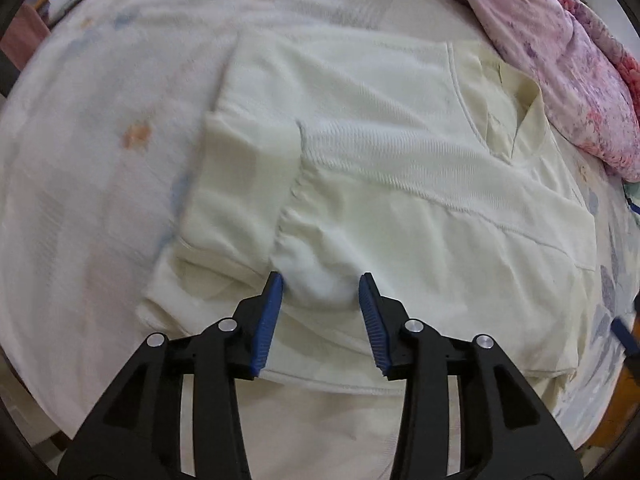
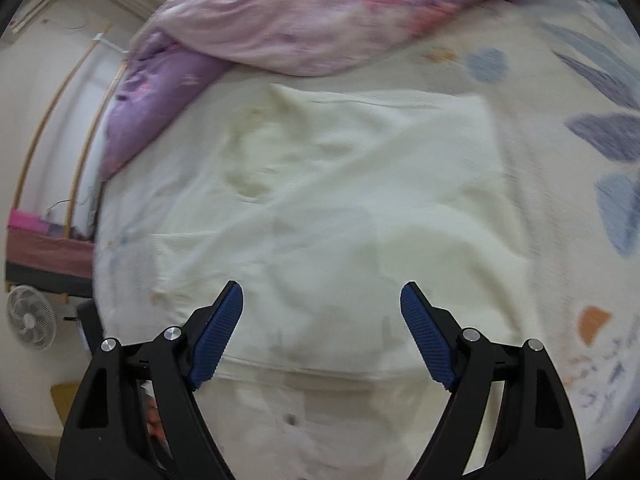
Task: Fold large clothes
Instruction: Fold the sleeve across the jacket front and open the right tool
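A large cream shirt (image 1: pixel 400 160) lies spread on the bed, its collar towards the pink quilt and a sleeve folded in over the body. My left gripper (image 1: pixel 320 280) points down at the sleeve. Its jaws stand apart, with a soft hump of the sleeve's cloth lying between the blue pads (image 1: pixel 268 320) and not pinched. In the right wrist view the same shirt (image 2: pixel 340 200) fills the middle, blurred. My right gripper (image 2: pixel 322 286) hovers over the shirt's near part, wide open, with nothing between its fingers.
The shirt rests on a white bed sheet (image 1: pixel 100 160) printed with blue leaves (image 2: pixel 608 136). A pink floral quilt (image 2: pixel 320 12) and a purple pillow (image 2: pixel 152 112) are heaped at the far side. Beyond the bed's left edge a white fan (image 2: pixel 30 316) stands on the floor.
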